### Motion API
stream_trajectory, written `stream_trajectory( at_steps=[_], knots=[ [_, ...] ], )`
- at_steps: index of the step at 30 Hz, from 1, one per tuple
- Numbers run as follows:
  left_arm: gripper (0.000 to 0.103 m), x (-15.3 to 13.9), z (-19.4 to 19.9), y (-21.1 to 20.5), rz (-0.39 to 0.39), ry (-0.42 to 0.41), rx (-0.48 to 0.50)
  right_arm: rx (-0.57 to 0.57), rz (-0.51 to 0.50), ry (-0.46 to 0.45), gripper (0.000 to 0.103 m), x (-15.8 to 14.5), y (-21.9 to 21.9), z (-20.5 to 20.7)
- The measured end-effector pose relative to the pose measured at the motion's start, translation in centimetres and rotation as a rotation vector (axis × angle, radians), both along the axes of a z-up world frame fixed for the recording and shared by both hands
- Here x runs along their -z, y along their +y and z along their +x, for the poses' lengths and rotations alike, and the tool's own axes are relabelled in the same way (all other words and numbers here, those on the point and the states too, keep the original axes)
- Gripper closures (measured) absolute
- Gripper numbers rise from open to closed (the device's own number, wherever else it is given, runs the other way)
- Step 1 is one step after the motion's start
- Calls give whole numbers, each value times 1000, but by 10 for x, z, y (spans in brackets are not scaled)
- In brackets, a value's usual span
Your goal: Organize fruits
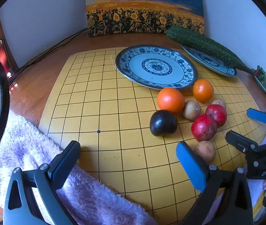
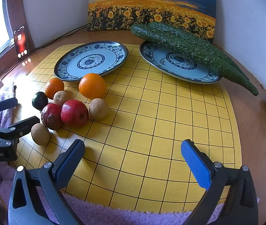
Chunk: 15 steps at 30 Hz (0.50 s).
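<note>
The fruits [image 1: 187, 114] lay clustered on the gridded board [image 1: 104, 112], just before the empty plate [image 1: 156, 68] and ahead-right of the left tongs [image 1: 129, 161], ahead-left of the right tongs [image 2: 133, 157]. Both tongs stood wide, holding nothing. Left appeared nearer. The wooden worktop [image 1: 39, 75] met a wall corner.

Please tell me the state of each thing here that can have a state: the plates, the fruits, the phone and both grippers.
Left plate: empty.
Right plate: holds two cucumbers.
Fruits: clustered on the board, none on a plate.
Phone: screen lit.
Left gripper: open, empty.
Right gripper: open, empty.
</note>
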State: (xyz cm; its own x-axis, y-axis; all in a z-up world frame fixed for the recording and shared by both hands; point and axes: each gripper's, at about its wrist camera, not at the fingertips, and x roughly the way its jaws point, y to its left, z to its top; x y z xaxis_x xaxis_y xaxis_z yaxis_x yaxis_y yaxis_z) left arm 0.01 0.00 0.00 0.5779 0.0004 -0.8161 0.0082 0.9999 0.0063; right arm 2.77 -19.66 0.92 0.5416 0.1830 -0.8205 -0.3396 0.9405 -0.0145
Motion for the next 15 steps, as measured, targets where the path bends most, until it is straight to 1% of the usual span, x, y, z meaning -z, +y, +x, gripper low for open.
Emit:
stream_trajectory(
  at_steps=[15],
  knots=[
    [0, 0, 0, 0, 0, -4, 0, 0, 1, -3, 0, 0, 0, 0]
  ],
)
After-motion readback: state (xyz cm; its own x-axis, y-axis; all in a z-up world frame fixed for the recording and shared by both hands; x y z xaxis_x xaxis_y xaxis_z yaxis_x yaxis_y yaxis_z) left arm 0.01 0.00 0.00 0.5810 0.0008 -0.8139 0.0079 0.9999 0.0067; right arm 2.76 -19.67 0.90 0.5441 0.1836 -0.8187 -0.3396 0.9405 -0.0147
